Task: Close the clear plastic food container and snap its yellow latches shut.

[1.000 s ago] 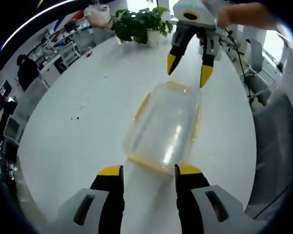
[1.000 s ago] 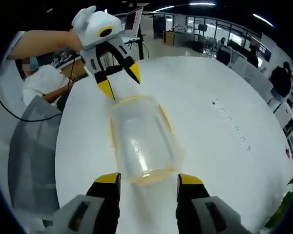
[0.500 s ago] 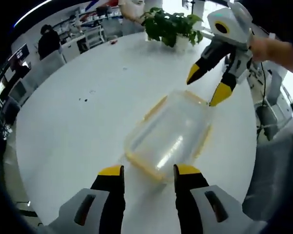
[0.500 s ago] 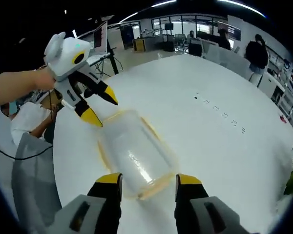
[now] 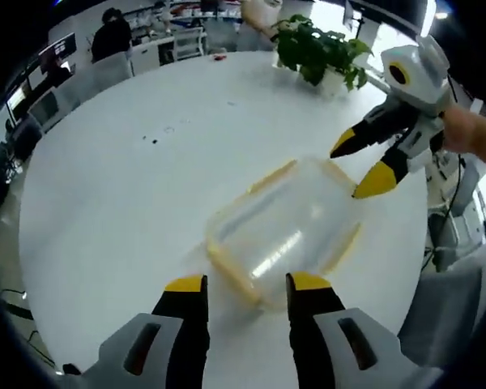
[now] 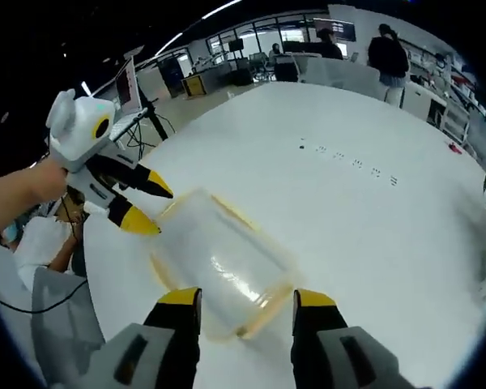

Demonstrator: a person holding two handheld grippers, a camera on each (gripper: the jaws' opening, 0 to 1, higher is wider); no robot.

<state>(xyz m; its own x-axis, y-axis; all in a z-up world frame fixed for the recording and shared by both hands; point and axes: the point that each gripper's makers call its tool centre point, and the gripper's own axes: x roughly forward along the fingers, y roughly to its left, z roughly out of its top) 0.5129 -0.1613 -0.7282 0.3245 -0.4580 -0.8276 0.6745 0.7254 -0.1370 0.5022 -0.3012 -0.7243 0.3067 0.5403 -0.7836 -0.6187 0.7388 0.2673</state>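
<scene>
1. Location of the work piece: I see the clear plastic container (image 5: 282, 233) lying on the white round table (image 5: 113, 194), lid seated on top, yellow latches (image 5: 228, 274) along its rim. In the right gripper view the same container (image 6: 219, 263) sits just ahead of my jaws.

2. Governing relation: the container's long axis runs diagonally between my two grippers. One short end faces the left gripper (image 5: 236, 285); the opposite short end faces the right gripper (image 6: 238, 298). Each gripper therefore addresses its own end latch.

3. Proximity: I judge both grippers about equally near, each hovering just beside its end of the container. In the left gripper view the right gripper (image 5: 366, 166) has its tips at the far corner; whether they touch the rim I cannot tell.

4. Jaw state, left: parted wide, nothing held. The near short edge lies in line with the gap between the tips.

5. Jaw state, right: likewise spread and empty. In the right gripper view the left gripper (image 6: 146, 207) shows its two tips separated at the far end.

6. Latch state: too blurred for me to confirm whether any latch is snapped.

7. Judgement: the next move calls for pressing down on an end latch while the opposite gripper steadies the box against sliding.
</scene>
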